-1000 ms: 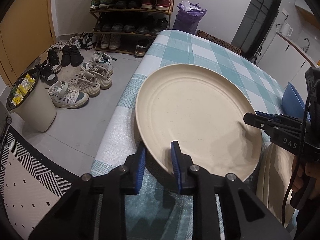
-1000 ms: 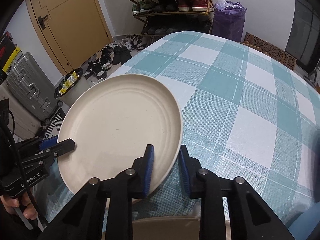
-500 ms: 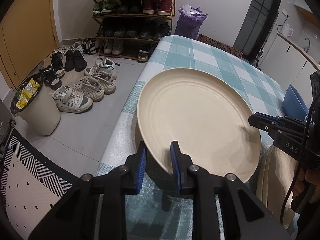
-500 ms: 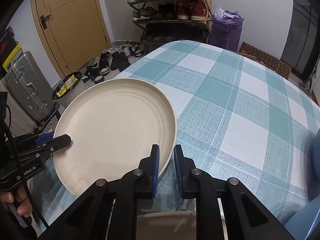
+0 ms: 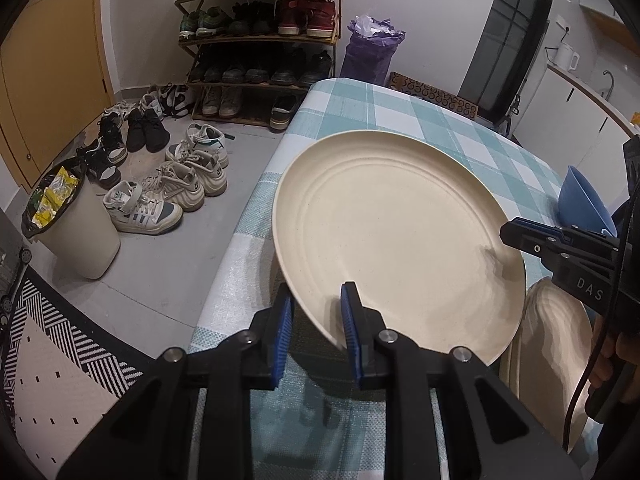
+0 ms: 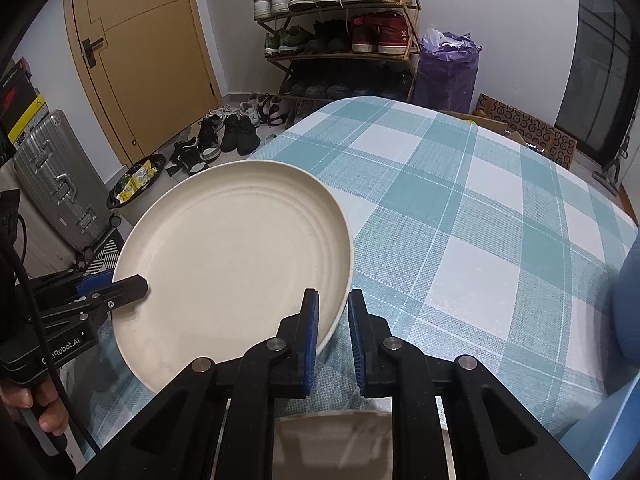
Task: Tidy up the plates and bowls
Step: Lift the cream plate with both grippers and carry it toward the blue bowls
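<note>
Right claw [image 6: 333, 328] has just squeezed onto cream plate [image 6: 236, 256] rim; left claw [image 5: 316, 320] pinches other side. Plate tilted above checked table [image 6: 460, 200]. Both hold now, ready to carry to second plate [image 5: 552, 344].

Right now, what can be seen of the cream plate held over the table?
The cream plate is round and matte, faintly speckled, with concentric ridges inside a shallow raised rim; it looks like plastic or fibre ware. It is empty, tilted, and lifted above the checked tablecloth. The left tool clamps its near rim, and the right tool clamps the opposite rim. Nothing else touches it.
</note>
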`<act>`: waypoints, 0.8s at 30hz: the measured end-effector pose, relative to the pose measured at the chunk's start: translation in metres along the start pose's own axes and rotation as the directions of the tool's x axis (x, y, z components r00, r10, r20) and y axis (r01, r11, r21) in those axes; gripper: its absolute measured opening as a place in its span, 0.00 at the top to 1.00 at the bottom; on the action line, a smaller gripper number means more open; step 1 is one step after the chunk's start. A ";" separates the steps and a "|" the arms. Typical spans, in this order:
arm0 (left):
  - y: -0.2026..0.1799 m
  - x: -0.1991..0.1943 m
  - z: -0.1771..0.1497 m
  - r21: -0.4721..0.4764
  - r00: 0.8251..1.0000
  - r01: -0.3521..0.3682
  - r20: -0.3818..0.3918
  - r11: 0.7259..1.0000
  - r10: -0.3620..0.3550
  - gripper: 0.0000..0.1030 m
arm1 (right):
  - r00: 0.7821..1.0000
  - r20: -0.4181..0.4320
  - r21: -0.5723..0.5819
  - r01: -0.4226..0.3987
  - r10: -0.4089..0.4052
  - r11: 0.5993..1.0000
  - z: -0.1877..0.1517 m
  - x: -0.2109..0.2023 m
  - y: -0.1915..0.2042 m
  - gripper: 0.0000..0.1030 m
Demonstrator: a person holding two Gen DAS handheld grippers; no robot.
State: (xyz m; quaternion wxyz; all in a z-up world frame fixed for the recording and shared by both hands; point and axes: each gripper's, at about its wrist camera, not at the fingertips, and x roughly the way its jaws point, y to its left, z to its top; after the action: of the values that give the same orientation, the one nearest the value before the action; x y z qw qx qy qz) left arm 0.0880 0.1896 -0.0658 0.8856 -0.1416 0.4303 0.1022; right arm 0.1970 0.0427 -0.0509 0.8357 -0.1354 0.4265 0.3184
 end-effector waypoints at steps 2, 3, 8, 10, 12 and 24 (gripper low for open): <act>-0.001 -0.002 0.001 0.003 1.000 0.002 0.004 1.000 -0.002 0.79 | 1.000 0.004 0.002 0.000 0.000 1.000 0.000 -0.004 0.000 0.85; -0.002 -0.003 0.001 0.005 1.000 0.003 0.005 1.000 -0.003 0.79 | 1.000 0.008 0.003 0.001 -0.001 1.000 -0.001 -0.006 0.000 0.85; -0.006 -0.008 0.002 0.014 1.000 0.012 0.012 1.000 -0.012 0.79 | 1.000 0.021 0.003 0.008 -0.008 1.000 0.000 -0.017 -0.001 0.85; -0.008 -0.009 0.002 0.018 1.000 0.014 0.014 1.000 -0.014 0.79 | 1.000 0.026 0.004 0.010 -0.010 1.000 0.000 -0.021 -0.001 0.85; -0.009 -0.011 0.002 0.022 1.000 0.017 0.015 1.000 -0.017 0.79 | 0.999 0.031 0.006 0.012 -0.012 1.000 0.000 -0.025 -0.002 0.85; -0.024 -0.017 0.000 0.060 0.999 0.037 0.011 0.997 -0.037 0.79 | 0.999 0.045 0.029 0.023 -0.024 0.999 -0.008 -0.044 -0.009 0.85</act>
State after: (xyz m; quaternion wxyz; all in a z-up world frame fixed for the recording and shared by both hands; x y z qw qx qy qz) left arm 0.0852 0.1665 -0.0482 0.8938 -0.1222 0.4252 0.0736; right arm 0.1791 0.0132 -0.0208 0.8507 -0.1213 0.4104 0.3053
